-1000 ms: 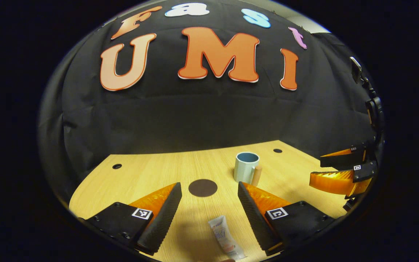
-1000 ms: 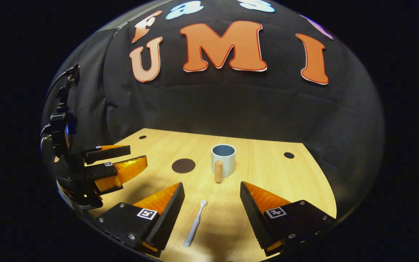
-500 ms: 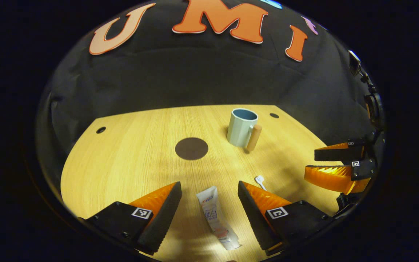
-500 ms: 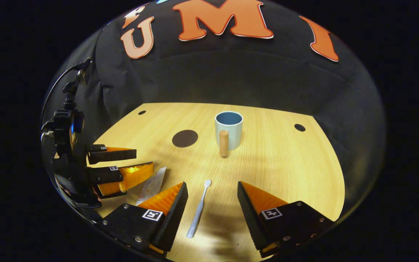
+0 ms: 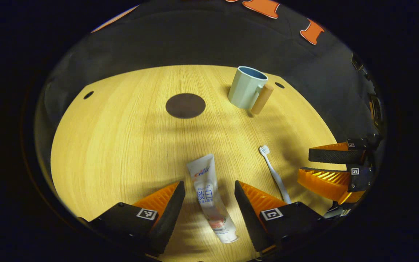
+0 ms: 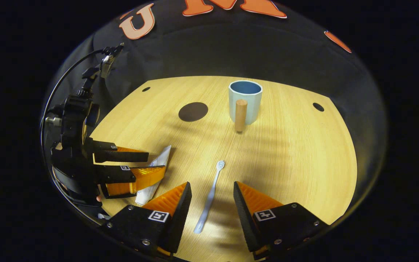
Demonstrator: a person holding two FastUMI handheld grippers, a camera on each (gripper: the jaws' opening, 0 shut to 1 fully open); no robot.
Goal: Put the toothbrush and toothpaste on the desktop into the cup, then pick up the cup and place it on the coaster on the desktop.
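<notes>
A white toothpaste tube lies flat on the wooden desktop, between the open fingers of my left gripper. A pale toothbrush lies between the open fingers of my right gripper, bristle end pointing away. Neither gripper touches its object as far as I can tell. The light blue cup with a wooden handle stands upright at the back. A dark round coaster lies to its left. In the right gripper view the left gripper hovers over the toothpaste tube.
Small dark holes mark the desktop near its back edge. In the left gripper view the toothbrush and the right gripper sit at the right.
Both grippers have tilted downward and come closer to the desktop. The toothpaste now sits between the left fingers and the toothbrush between the right fingers. Both stay open.
</notes>
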